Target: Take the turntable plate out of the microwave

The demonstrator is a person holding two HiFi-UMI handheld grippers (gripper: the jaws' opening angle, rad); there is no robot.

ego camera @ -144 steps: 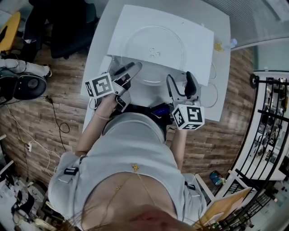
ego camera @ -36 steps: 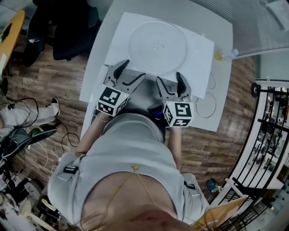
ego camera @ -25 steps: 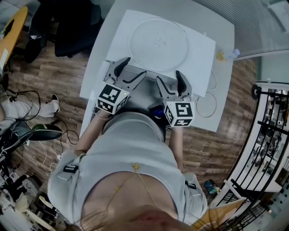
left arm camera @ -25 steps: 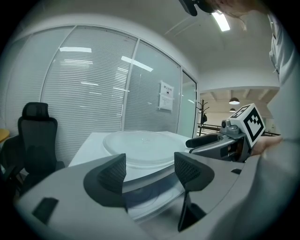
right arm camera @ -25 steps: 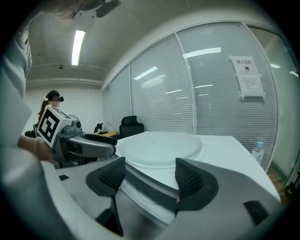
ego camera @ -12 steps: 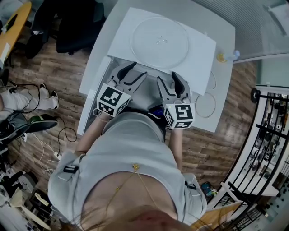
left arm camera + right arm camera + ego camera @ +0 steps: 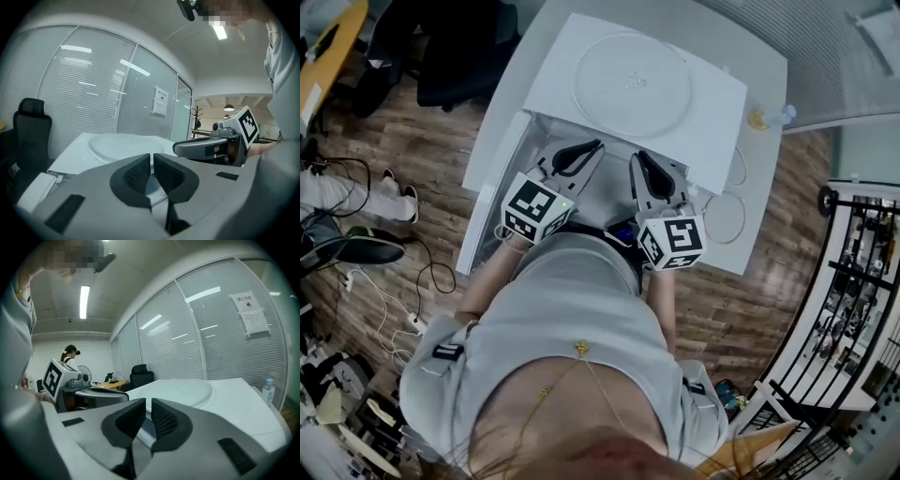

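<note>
Since half a second earlier, the jaws of both hand-held grippers have been closing, and nothing is seen between them; the turntable plate has stayed where it was.

At the far left a black office chair (image 7: pixel 455 52) is seen beside the white worktop (image 7: pixel 761 52). The left hand-held gripper (image 7: pixel 592 147) is held clenched and empty in front of the microwave (image 7: pixel 712 108), its pads all but touching and its tip aimed toward the appliance. On the microwave's white top the turntable plate (image 7: pixel 630 82) is laid flat, face up. Being round, it has no long axis and points no particular way. It is touched by neither gripper. To its right the right hand-held gripper (image 7: pixel 639 159) is likewise clenched on nothing, set just beside the left one and aimed the same way. Farther right, a small clear bottle (image 7: pixel 778 114) is stood near the worktop's edge.
</note>
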